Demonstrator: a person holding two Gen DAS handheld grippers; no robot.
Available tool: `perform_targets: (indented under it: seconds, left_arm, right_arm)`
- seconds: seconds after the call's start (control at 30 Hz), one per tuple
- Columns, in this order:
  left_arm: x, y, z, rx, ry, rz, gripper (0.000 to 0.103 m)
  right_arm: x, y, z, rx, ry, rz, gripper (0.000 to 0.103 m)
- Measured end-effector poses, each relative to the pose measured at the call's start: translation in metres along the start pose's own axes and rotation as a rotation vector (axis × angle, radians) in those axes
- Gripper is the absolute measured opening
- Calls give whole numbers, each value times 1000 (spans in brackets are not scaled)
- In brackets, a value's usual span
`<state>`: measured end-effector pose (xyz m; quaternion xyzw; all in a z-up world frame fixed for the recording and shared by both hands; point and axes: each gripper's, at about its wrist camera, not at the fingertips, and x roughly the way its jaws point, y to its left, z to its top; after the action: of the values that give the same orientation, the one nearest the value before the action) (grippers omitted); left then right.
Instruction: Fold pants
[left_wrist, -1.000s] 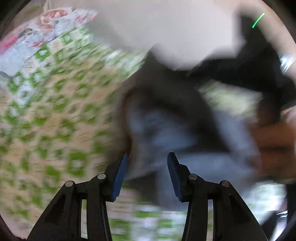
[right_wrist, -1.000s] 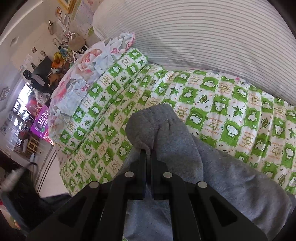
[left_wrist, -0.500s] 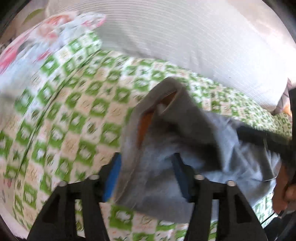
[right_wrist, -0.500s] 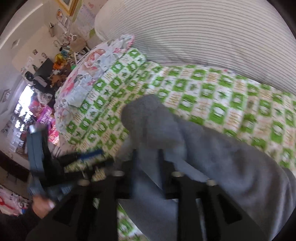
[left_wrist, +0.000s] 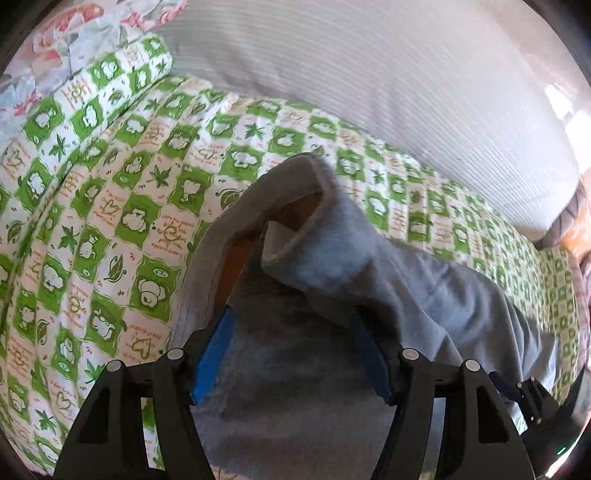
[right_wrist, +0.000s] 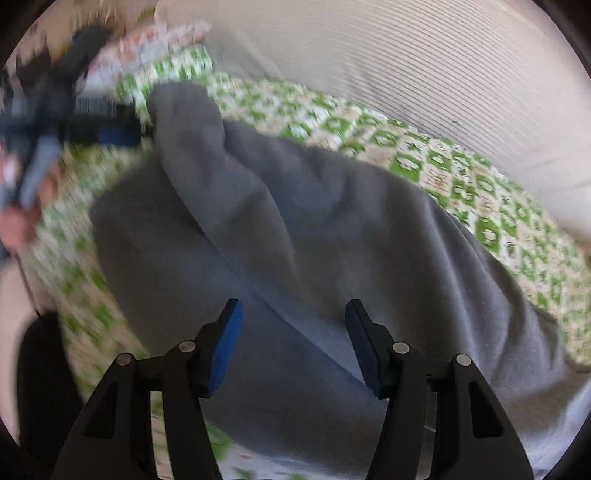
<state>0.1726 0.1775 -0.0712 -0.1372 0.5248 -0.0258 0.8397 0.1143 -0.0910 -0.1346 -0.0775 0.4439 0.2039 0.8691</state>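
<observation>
Grey sweatpants (left_wrist: 424, 280) lie on a green and white patterned bedspread (left_wrist: 110, 206). Their open end (left_wrist: 295, 221) shows an orange lining and a white label. My left gripper (left_wrist: 291, 350) hovers over the pants, its jaws opening, with fabric under the blue pads but not pinched. In the right wrist view the pants (right_wrist: 314, 221) are folded over themselves. My right gripper (right_wrist: 295, 343) is above them, jaws opening and holding nothing. The left gripper (right_wrist: 74, 122) shows blurred at the upper left, held by a hand (right_wrist: 18, 221). Part of the right gripper (left_wrist: 535, 406) shows at the lower right of the left wrist view.
A large white striped pillow (left_wrist: 369, 74) lies along the back of the bed. A floral pillow (left_wrist: 55, 48) sits at the upper left. The bed's near edge (right_wrist: 110, 332) runs at the lower left of the right wrist view.
My right gripper has let go of the pants fold, opened and dropped lower over the cloth. My left gripper has opened wider and shifted over the pants' open end.
</observation>
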Motion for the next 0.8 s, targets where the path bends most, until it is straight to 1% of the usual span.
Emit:
perform_targets:
  seconds: [0.03,0.07,0.1,0.13,0.17,0.2,0.23,0.27,0.3,0.37,0.4,0.5,0.57,0.6,0.7,0.73,0.77,0.8]
  left_arm:
    - [1,2,1,-20,7,-13,67]
    - [1,4,2,-37,8,-33,67]
    - [-1,5,3,-44,4,-35,67]
    - [-3,6,3,-44,-5,-30,64]
    - [-7,5,2,-39,-30,-27,49]
    - [-9,5,1,-33,-44,-33,31]
    - [-10,5,0,-27,-40,-52,0]
    - [-13,6,-1,-33,-38,-63,1]
    - [-18,6,-5,-30,-56,-67,1]
    - [-35,5,-14,-1,-100,-48,1]
    - [-45,6,-20,9,-120,-45,1]
    - [-75,14,-41,11,-159,-43,1]
    - [-85,20,-55,4,-160,-49,1]
    - [-86,26,-62,-9,-146,-48,1]
    - [-77,29,-71,-17,-98,-69,2]
    - [-69,28,-72,-18,-70,-58,8]
    - [-62,26,-72,-13,-51,-65,22]
    - [-53,22,-70,-5,-35,-56,31]
  right_arm:
    - [6,0,-2,-29,0,-65,59]
    - [8,-3,-5,-35,1,-100,59]
    - [12,-8,-6,-30,5,-113,56]
    - [12,-15,-7,-8,2,-97,39]
    - [12,-24,-7,34,3,-61,29]
    - [11,-29,-7,63,2,-40,10]
    - [8,-33,-6,91,-6,-20,6]
    - [0,-36,-5,117,-24,1,5]
    - [-7,-38,-4,132,-40,18,4]
    - [-24,-39,-4,156,-75,53,4]
    - [-35,-40,-5,164,-96,86,4]
    - [-64,-37,-9,150,-139,133,4]
    - [-77,-35,-14,141,-148,165,4]
    - [-80,-33,-18,137,-142,179,4]
    - [-70,-26,-32,122,-88,189,4]
    - [-64,-24,-37,125,-71,192,4]
    - [-58,-23,-44,134,-53,195,4]
    - [-52,-22,-50,148,-38,196,4]
